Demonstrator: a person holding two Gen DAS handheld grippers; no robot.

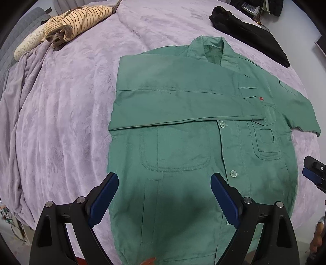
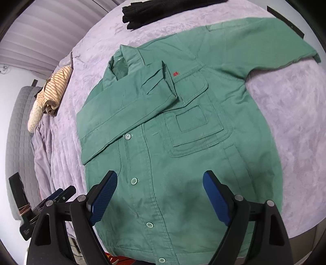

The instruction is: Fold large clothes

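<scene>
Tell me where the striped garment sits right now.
The striped garment lies bunched at the far left of the purple blanket, well left of the green jacket.

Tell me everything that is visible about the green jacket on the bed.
The green jacket lies front up, flat on the purple blanket. It looks like woven cotton. It is buttoned, with pale green buttons, a collar, patch pockets and a small red mark on the chest. One sleeve is folded across the chest; the other sleeve is spread out to the side. Neither hand-held gripper holds it.
</scene>
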